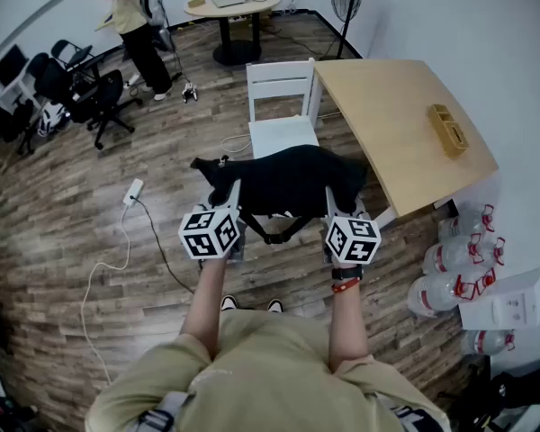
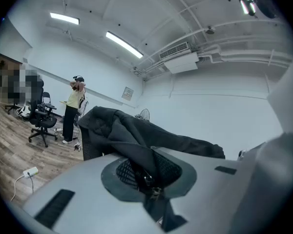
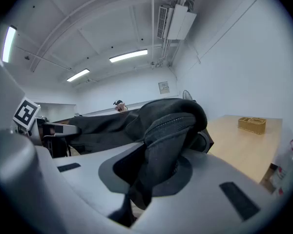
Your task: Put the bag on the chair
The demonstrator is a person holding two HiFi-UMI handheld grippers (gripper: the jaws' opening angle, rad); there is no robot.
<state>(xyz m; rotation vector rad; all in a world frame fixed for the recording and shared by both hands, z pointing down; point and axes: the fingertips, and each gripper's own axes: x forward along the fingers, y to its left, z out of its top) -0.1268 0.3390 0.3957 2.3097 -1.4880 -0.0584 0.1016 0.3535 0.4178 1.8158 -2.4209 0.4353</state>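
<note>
Left gripper (image 1: 233, 207) and right gripper (image 1: 333, 210), fingers clamped on opposite ends of the bag (image 1: 283, 180), hold it spread in the air beside the chair (image 1: 282, 79), apparently for lowering flat onto the seat.

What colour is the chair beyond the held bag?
The chair is white, seen best in the head view.
</note>
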